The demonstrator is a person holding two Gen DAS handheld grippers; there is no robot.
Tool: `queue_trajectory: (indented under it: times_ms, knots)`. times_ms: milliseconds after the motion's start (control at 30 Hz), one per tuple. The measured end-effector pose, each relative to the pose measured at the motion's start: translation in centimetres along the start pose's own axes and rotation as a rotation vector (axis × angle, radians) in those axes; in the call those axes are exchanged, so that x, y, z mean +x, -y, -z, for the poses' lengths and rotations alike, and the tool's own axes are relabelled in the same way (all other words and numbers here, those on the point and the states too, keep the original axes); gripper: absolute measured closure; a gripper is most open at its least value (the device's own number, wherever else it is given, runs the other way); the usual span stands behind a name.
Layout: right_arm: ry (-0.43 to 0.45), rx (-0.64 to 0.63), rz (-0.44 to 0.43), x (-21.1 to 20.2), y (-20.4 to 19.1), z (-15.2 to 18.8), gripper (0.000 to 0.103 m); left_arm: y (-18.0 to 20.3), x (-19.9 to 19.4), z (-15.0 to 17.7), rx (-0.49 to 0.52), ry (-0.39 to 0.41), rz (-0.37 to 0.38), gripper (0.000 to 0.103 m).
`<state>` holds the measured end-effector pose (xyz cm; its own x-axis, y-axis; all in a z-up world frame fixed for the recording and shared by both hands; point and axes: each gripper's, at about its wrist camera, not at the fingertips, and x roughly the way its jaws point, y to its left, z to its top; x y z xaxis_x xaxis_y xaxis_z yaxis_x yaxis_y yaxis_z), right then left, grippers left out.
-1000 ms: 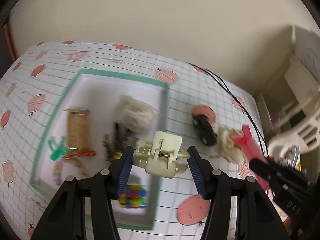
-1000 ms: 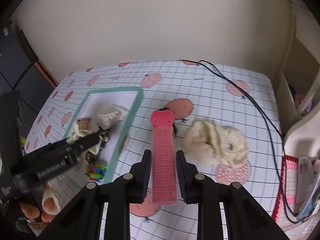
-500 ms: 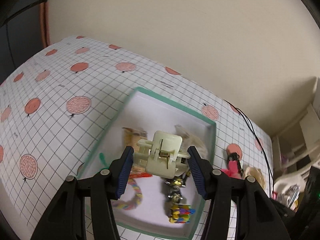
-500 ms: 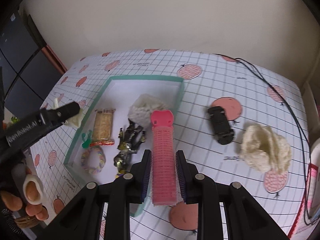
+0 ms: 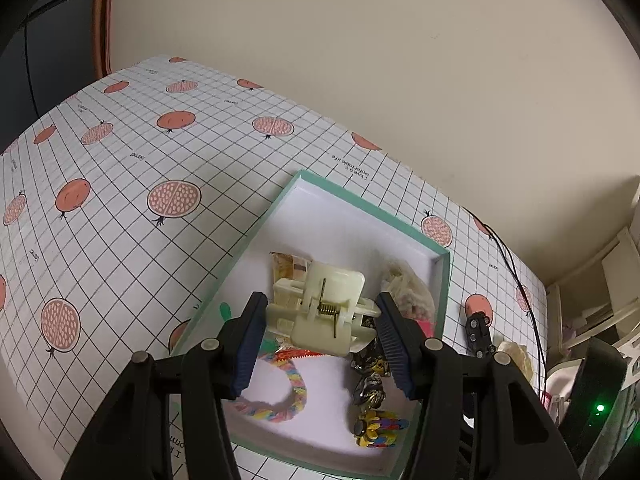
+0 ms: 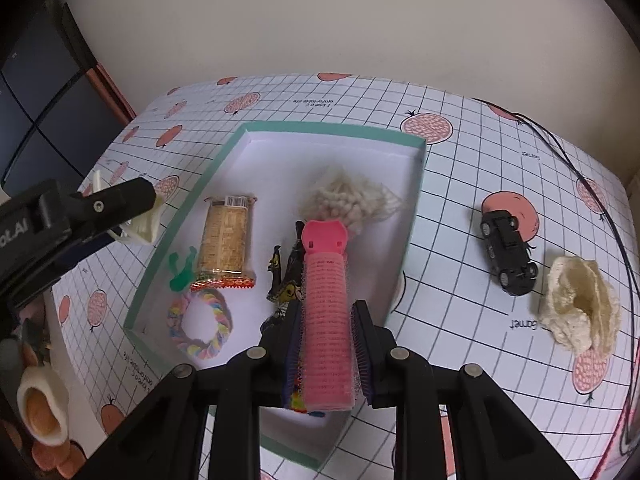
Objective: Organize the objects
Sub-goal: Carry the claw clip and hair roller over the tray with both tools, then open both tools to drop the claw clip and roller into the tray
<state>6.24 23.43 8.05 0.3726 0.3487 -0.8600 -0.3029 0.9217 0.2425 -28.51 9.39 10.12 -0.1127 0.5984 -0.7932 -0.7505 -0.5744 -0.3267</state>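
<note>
My left gripper (image 5: 320, 344) is shut on a cream claw hair clip (image 5: 324, 312), held above the near left part of a teal-rimmed white box (image 5: 360, 208). My right gripper (image 6: 326, 354) is shut on a pink hair roller (image 6: 326, 312), which hangs over the right half of the same box (image 6: 332, 130). Inside the box lie a snack bar (image 6: 226, 246), a rainbow braided hair tie (image 6: 200, 326), a green clip (image 6: 180, 272), a black-and-gold wrapper (image 6: 286, 276) and a cream scrunchie (image 6: 352, 198). The left gripper with its clip (image 6: 140, 220) shows at the left edge of the right wrist view.
A black toy car (image 6: 508, 256) and a cream knitted scrunchie (image 6: 580, 308) lie on the grid-pattern tablecloth right of the box. A black cable (image 6: 592, 184) runs along the table's right side. A wall stands behind the table; white shelves (image 5: 600, 280) are at the right.
Both grippers have moved left over the box, carrying the clip and the roller. The car and knitted scrunchie now sit further right in the views. Neither grip has changed.
</note>
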Motion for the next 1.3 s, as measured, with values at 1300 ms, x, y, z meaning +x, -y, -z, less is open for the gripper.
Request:
queue_trajectory:
  times_ms: [1300]
  knots:
    - [-0.025, -0.013, 0.038, 1.8, 0.1, 0.3, 0.075, 0.8, 5.1, 2.7, 0.047, -0.166, -0.079, 0.046]
